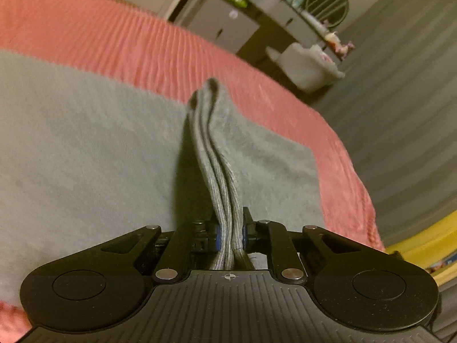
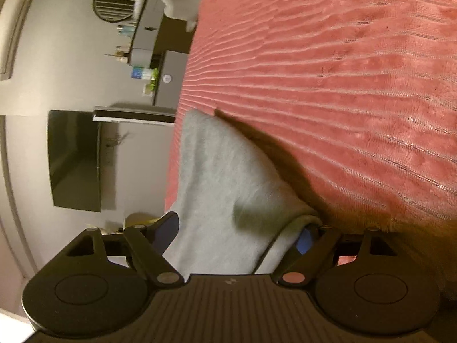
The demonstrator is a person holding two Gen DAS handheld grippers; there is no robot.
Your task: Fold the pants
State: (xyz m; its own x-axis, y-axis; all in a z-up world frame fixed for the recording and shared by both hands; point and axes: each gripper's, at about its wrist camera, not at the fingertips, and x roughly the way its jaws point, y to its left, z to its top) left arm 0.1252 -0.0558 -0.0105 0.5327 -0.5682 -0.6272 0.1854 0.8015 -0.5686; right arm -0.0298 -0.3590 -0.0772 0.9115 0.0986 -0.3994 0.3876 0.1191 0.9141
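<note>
nearest the lens in the left wrist view, the left gripper point(image 1: 230, 234) has its two blue-padded jaws pinched almost together on a ribbed band of the grey pants point(image 1: 100, 154), which rises as a thin doubled ridge from between the pads and runs away from the camera toward the far edge of the cloth. the rest of the garment lies spread flat on the pink ribbed bedspread point(image 1: 137, 48), covering the near and left part of it, with one straight edge and a corner toward the right side of the bed. the fabric looks soft, matte and plain grey, with finer ribbing on the gripped band. in the right wrist view, which is rolled sideways, the right gripper point(image 2: 240, 235) stands with its jaws wide apart; grey cloth fills the gap between them, a folded edge lies against the blue pad on the right, and the left pad stands clear of the fabric, so no pinch shows. from there the cloth runs up to a corner lifted off the bedspread, which throws a dark shadow on the pink beside it. past the bed a grey cabinet point(image 1: 228, 25) carries small bottles and packets too blurred to name, and a pale bin or basket point(image 1: 308, 65) stands on the floor beside it; its contents cannot be made out.
</note>
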